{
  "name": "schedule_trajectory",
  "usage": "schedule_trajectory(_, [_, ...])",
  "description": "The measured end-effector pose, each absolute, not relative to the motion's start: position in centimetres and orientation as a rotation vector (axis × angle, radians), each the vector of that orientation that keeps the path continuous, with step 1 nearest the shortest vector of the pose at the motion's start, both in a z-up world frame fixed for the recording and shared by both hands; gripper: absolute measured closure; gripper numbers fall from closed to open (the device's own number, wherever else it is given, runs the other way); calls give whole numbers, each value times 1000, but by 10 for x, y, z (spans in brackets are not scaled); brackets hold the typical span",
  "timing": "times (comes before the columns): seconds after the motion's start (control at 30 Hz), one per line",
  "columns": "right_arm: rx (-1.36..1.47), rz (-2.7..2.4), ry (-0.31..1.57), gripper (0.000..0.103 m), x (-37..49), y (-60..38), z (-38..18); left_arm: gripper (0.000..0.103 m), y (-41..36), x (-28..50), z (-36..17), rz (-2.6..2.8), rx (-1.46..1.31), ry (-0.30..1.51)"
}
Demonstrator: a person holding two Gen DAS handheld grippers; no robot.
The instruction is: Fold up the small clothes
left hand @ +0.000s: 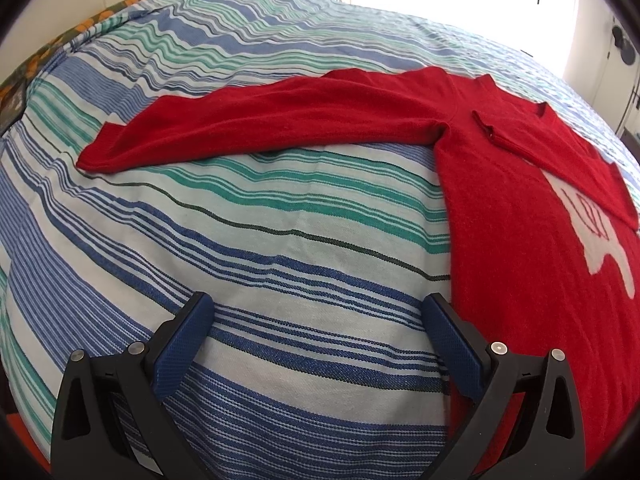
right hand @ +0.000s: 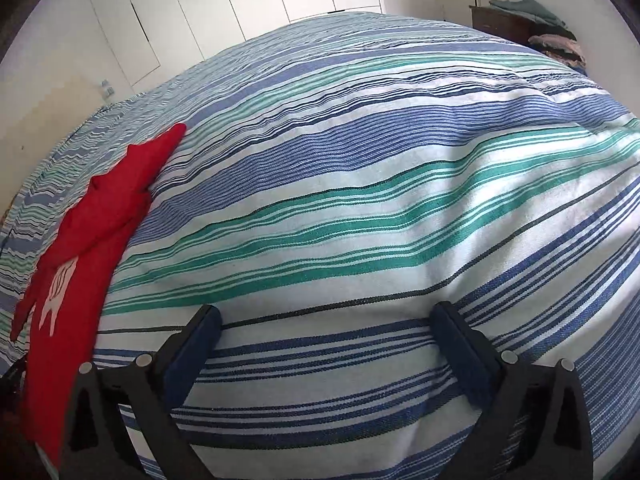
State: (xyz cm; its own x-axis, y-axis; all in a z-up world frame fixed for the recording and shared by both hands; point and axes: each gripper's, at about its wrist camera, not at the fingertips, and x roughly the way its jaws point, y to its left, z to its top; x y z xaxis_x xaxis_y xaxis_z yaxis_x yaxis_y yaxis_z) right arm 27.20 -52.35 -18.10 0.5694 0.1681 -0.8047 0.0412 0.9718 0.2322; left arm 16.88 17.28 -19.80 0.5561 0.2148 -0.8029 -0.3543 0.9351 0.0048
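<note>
Sweater pos: red sweater (left hand: 520, 216) lies flat on striped bedspread (left hand: 280, 248), front up, white motif showing; one sleeve (left hand: 248, 128) stretched out full length to the side, the other already laid across the chest.
L gripper: left gripper (left hand: 318, 320) wide open, nothing btwn pads, over bare bedspread; one finger just beside sweater's side edge.
R gripper: right gripper (right hand: 326, 332) also spread wide, empty, over bare stripes; sweater (right hand: 76, 248) well off to its side.
Risk 1: knit looks soft and thick, so pinching a cuff alone prob lets the sleeve sag and twist, giving a crooked fold.
Risk 2: pads could nip bedspread along w/ the knit, since both are soft; a lift would then drag the cover and shift the sweater.
Risk 3: folded-in sleeve may slide off when the body is moved.
Hidden: hem and far side cut off by frame edge in both views; motif only partly visible, can't read it. Window glare washes out bed's far edge.
</note>
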Motion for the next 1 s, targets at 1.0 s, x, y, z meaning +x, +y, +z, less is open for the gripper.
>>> schedule_trajectory(1.0, [187, 52, 958, 0, 272, -522, -186, 0, 172, 169, -199, 338, -166, 918])
